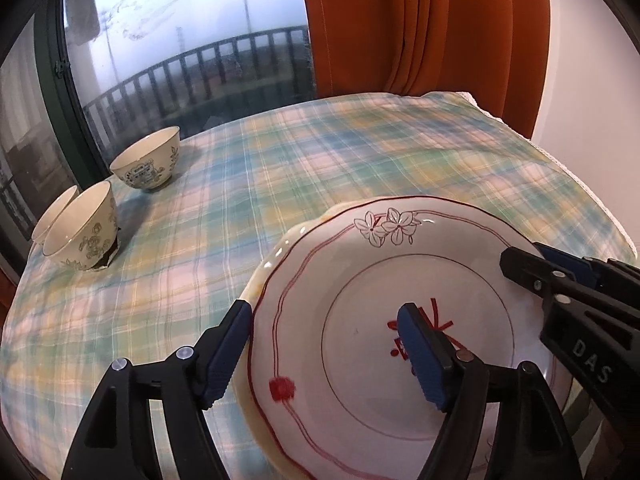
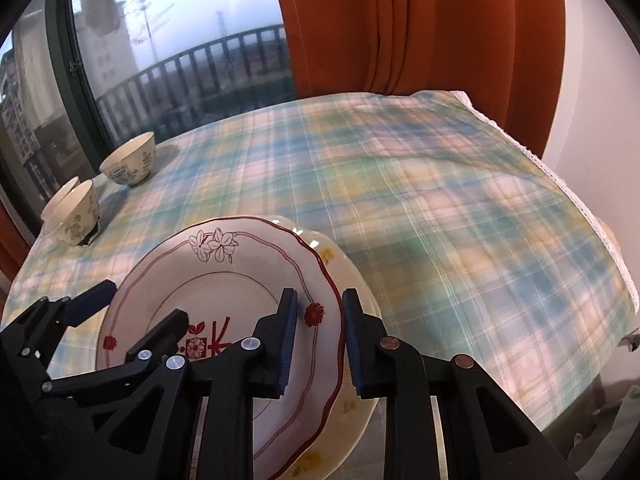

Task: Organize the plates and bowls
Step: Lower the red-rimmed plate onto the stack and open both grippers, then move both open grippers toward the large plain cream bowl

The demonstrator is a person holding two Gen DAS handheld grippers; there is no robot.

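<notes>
Left wrist view shows the left gripper (image 1: 324,354) wide open astride the white plate's (image 1: 400,272) rim, pads not pressing; "DAS" is printed on the right gripper (image 1: 520,264); its jaws pinch that plate's other rim, above a yellow plate (image 2: 356,276); three bowls (image 1: 148,160) sit far left on the cloth (image 1: 360,152).

Plaid tablecloth (image 1: 320,152) over table; orange curtain (image 1: 420,24) behind; window (image 1: 180,20) with balcony railing (image 1: 200,72) outside.

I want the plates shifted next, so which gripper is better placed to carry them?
Right. The right gripper straddles the rims of the red-rimmed plate and cream plate; the left gripper stands open.
</notes>
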